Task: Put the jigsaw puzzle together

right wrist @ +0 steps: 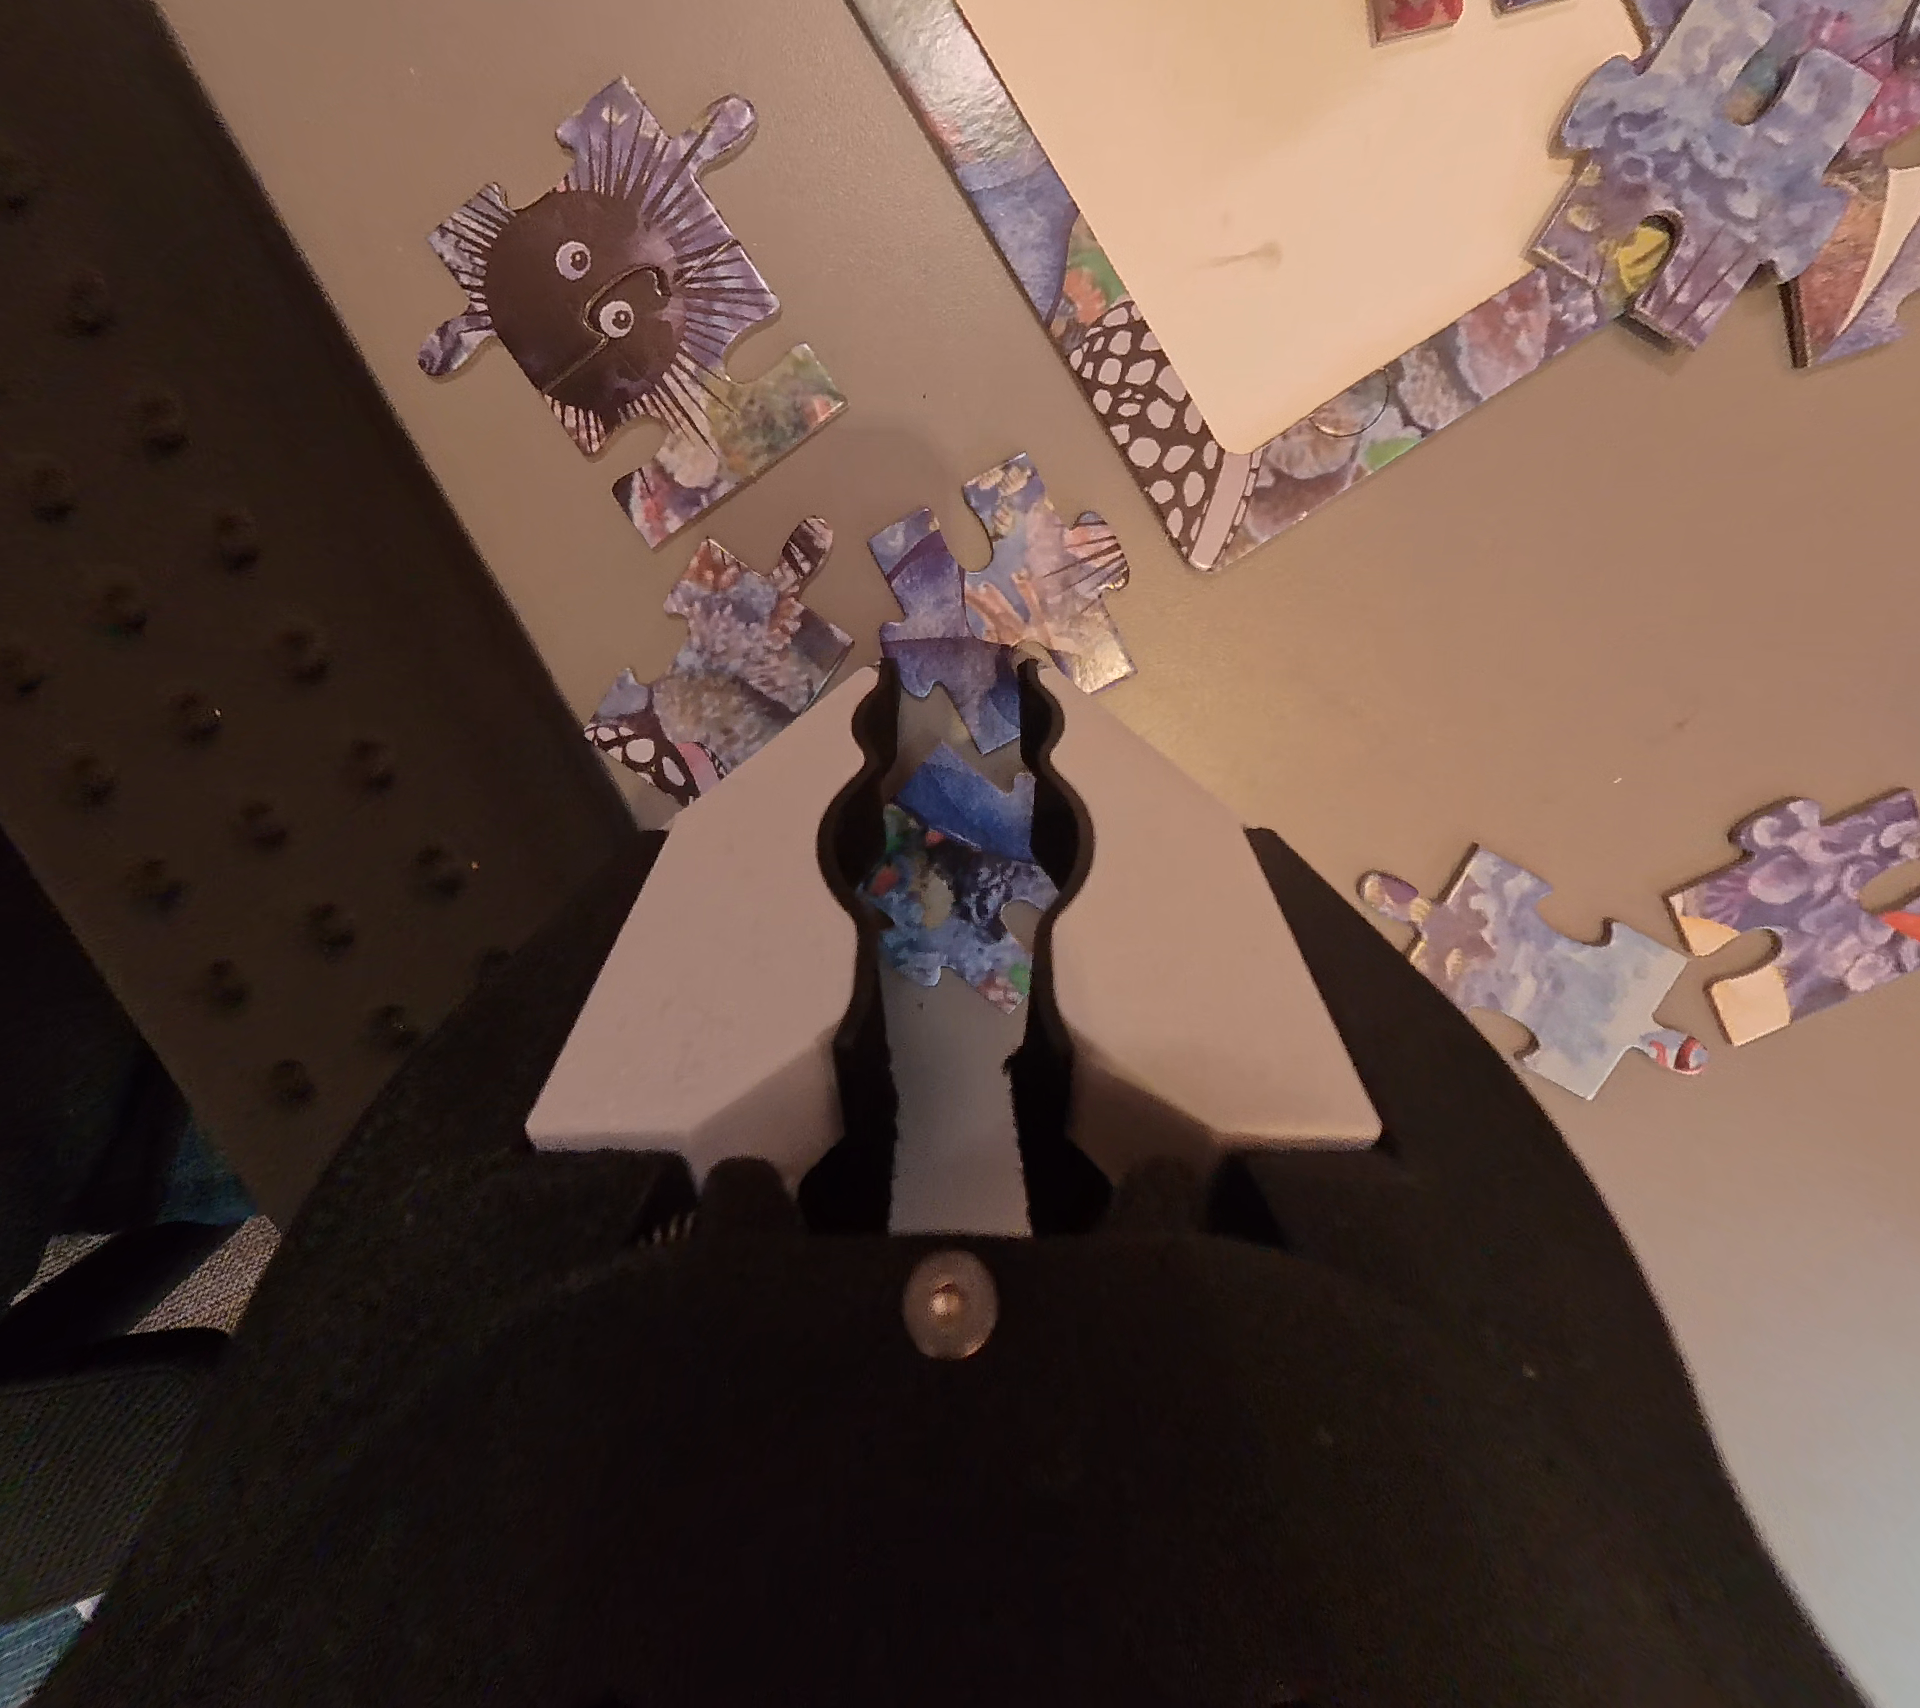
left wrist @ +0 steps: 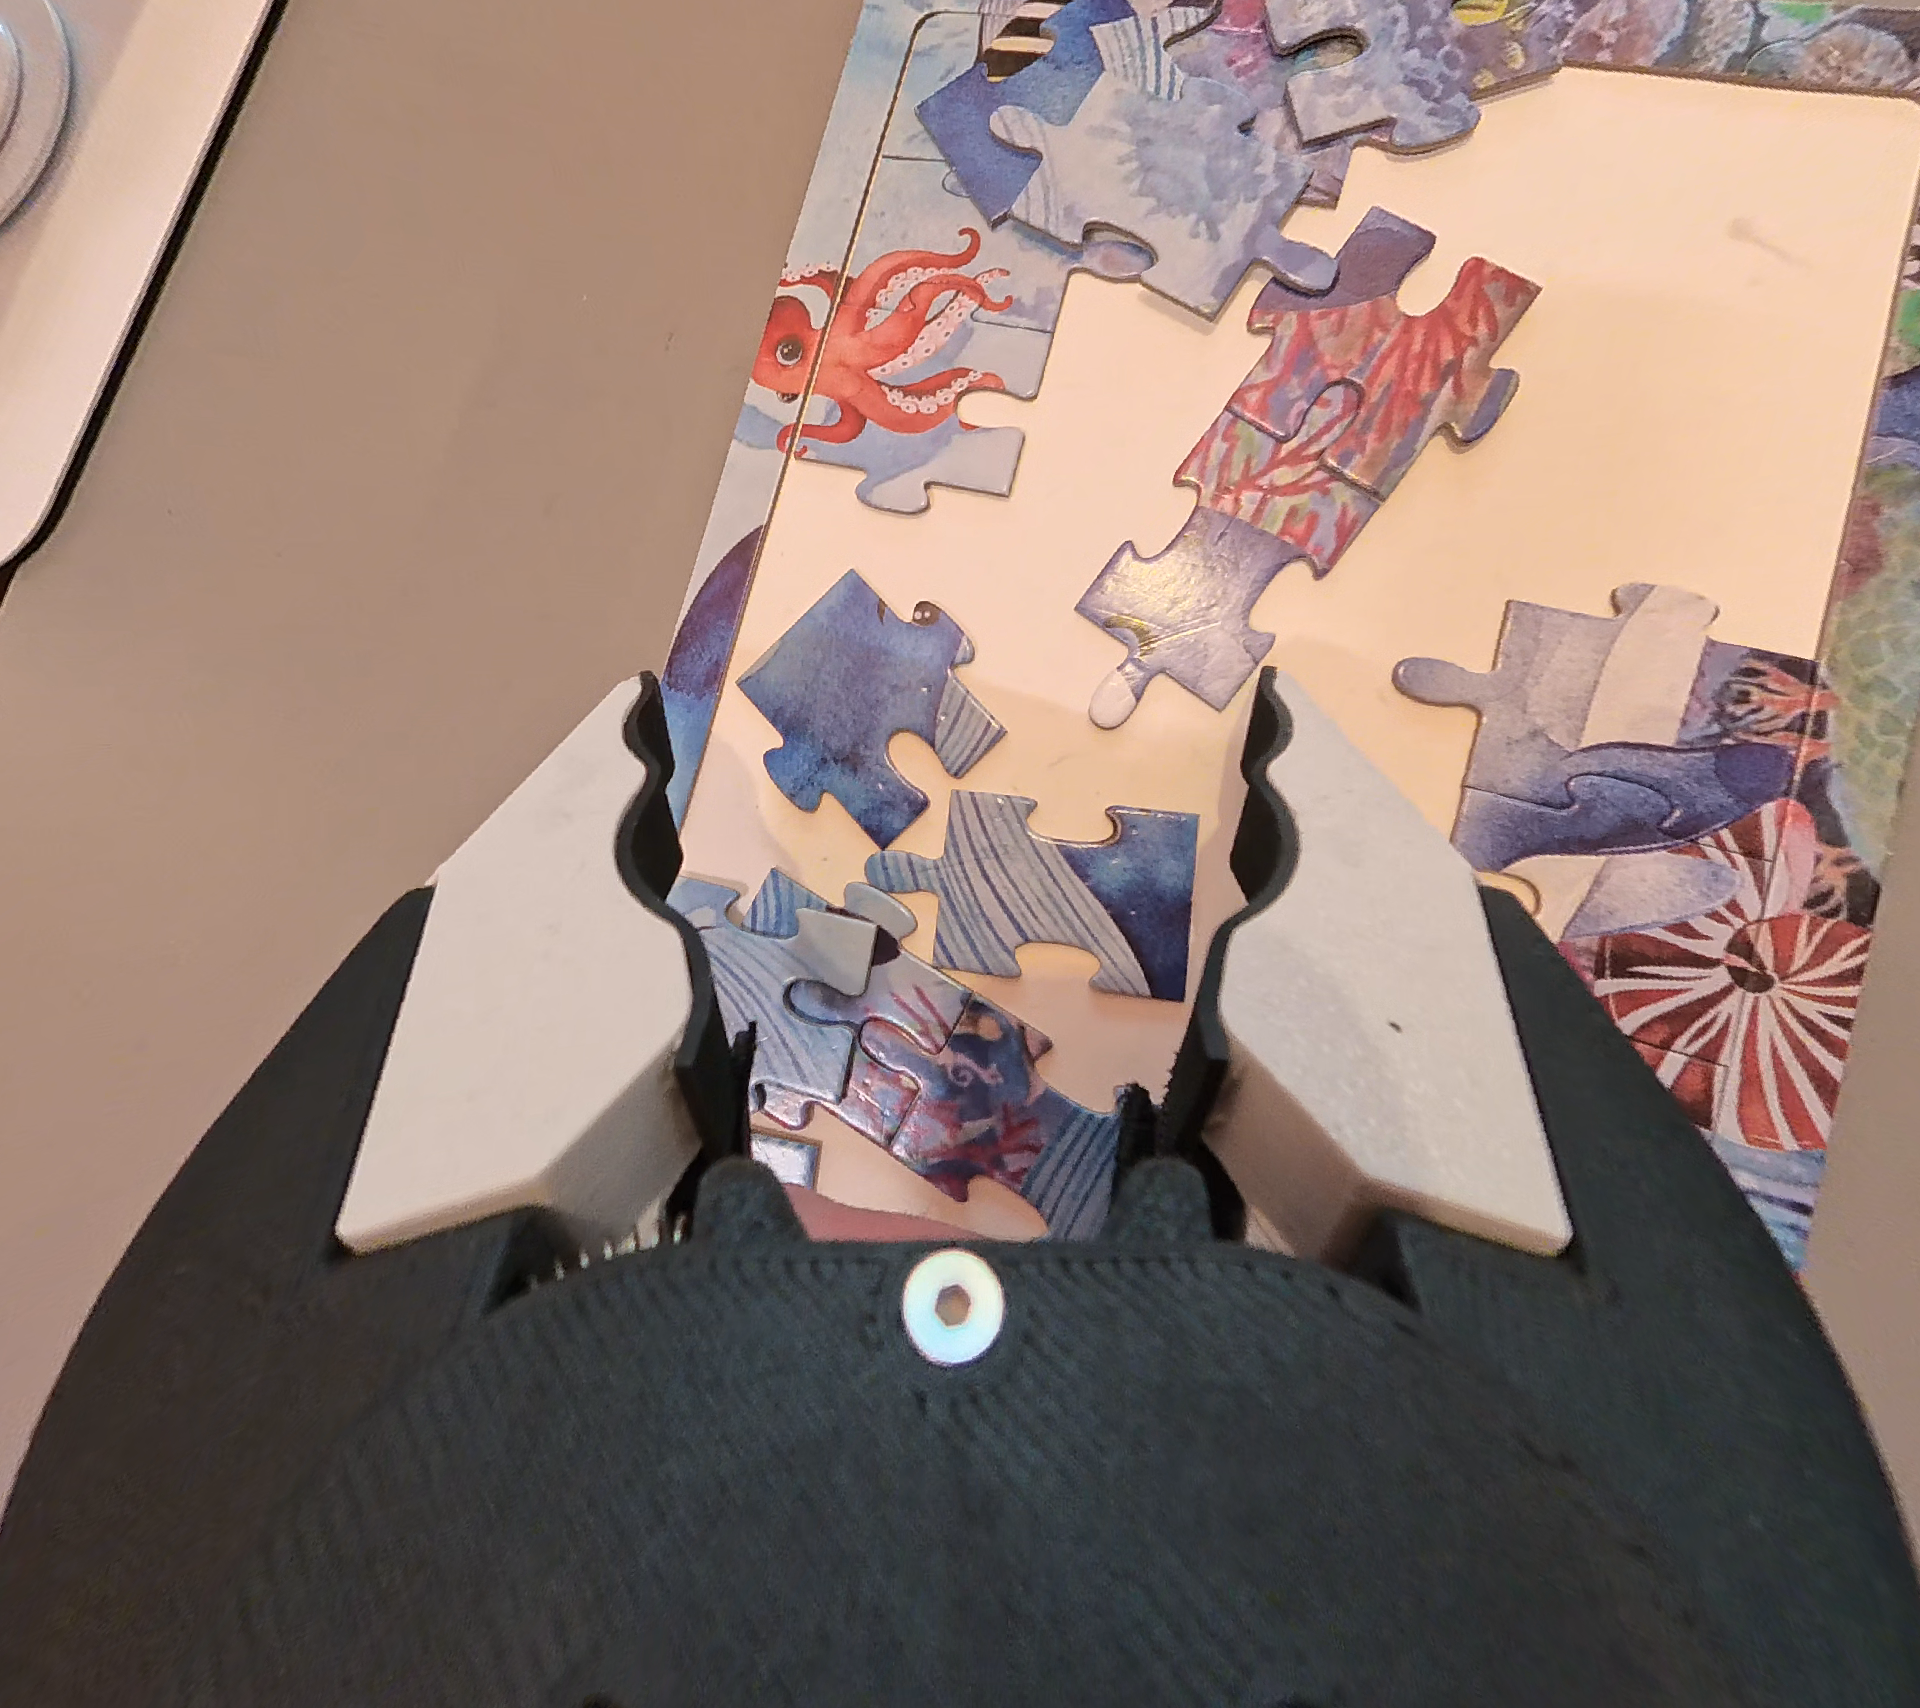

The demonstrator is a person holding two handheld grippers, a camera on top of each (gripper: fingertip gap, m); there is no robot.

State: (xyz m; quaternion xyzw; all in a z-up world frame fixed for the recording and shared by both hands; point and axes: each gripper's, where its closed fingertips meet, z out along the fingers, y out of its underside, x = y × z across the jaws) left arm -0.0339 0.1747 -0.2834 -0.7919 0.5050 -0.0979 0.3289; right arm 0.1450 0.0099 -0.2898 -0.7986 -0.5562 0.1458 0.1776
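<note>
Lying flat on the bench (right wrist: 1351, 619) at frame centre, the loose puzzle piece (right wrist: 997, 609) looks thin, light, stiff cardboard; an edge pinch should lift it. The right claw (right wrist: 956, 671) is nearly pressed together just over it, gripping nothing clearly. The left claw (left wrist: 956, 702) hangs spread above the puzzle tray (left wrist: 1558, 224).

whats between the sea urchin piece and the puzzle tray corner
Bare table between the sea urchin piece and the tray, in the right wrist view.
</note>
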